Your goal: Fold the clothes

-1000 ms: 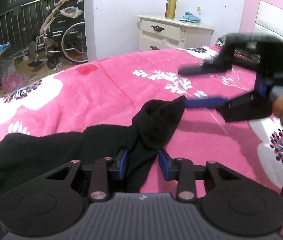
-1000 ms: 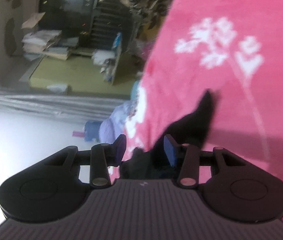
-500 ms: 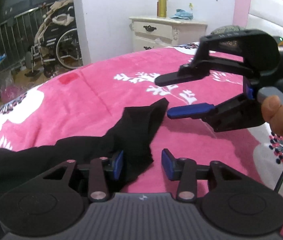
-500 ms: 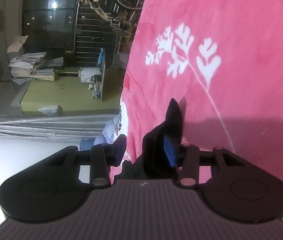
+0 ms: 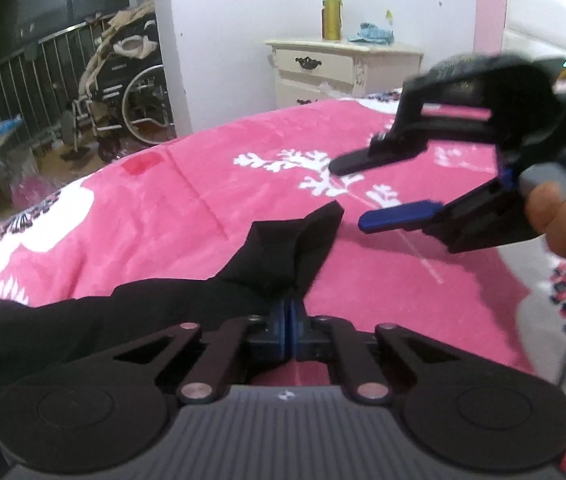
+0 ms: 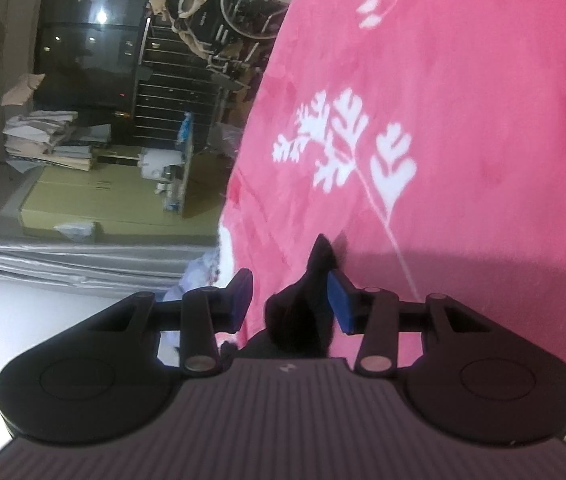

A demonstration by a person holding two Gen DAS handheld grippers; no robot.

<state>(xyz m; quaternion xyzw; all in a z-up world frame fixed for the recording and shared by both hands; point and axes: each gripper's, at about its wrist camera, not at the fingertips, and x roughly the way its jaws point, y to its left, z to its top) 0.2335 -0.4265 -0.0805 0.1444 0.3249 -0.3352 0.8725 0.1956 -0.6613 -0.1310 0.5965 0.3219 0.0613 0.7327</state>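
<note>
The black garment [image 5: 275, 252] is a matt, soft knit cloth that takes no shine. Under it the pink bedspread [image 5: 187, 200] looks like plush fleece — fuzzy, with white printed flowers. The left gripper [image 5: 287, 320] is matt black plastic with ribbed grey housing, small bright metal pins and smooth blue pads [image 5: 279, 322]. At two o'clock the right gripper [image 5: 367, 192] shows the same — dull black plastic, one blue pad.

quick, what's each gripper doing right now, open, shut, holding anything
Left gripper: just closed, shut on the black garment.
Right gripper: open, holding nothing; the garment's tip lies between its fingers, unpinched.
</note>
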